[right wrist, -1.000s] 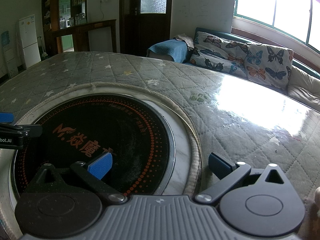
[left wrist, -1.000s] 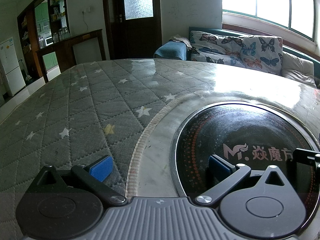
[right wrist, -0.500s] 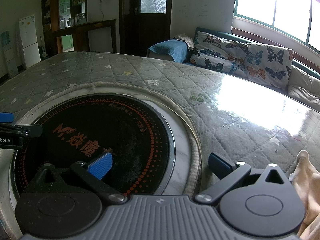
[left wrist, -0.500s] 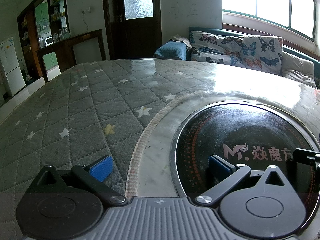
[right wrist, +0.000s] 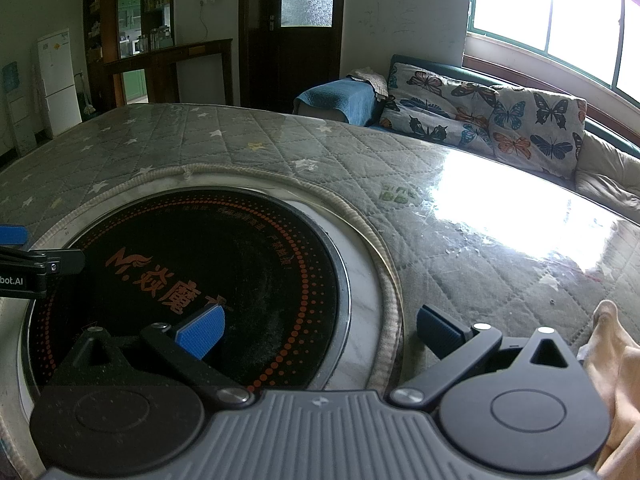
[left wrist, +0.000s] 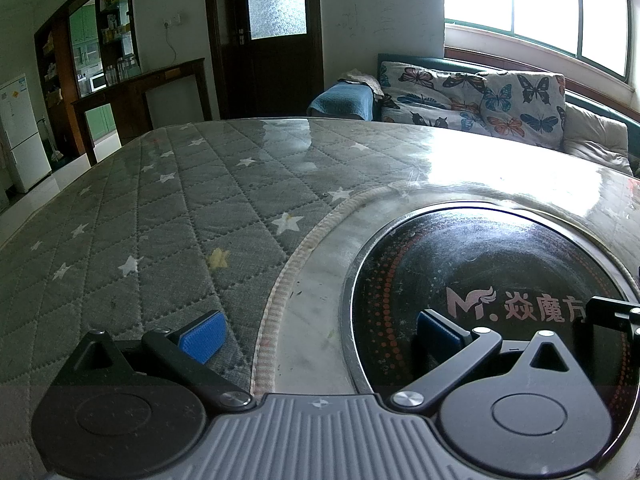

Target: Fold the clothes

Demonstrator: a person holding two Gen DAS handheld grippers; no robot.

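Left gripper and right gripper: I read both as spread apart, empty, over the black cooktop. No clothes are in view. I expect fabric to be soft and light; grasp at corners or hem.

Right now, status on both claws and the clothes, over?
Left claw open, empty, low over the table. Right claw open, empty. No clothes in either view. Black round hotplate sits under both claws.
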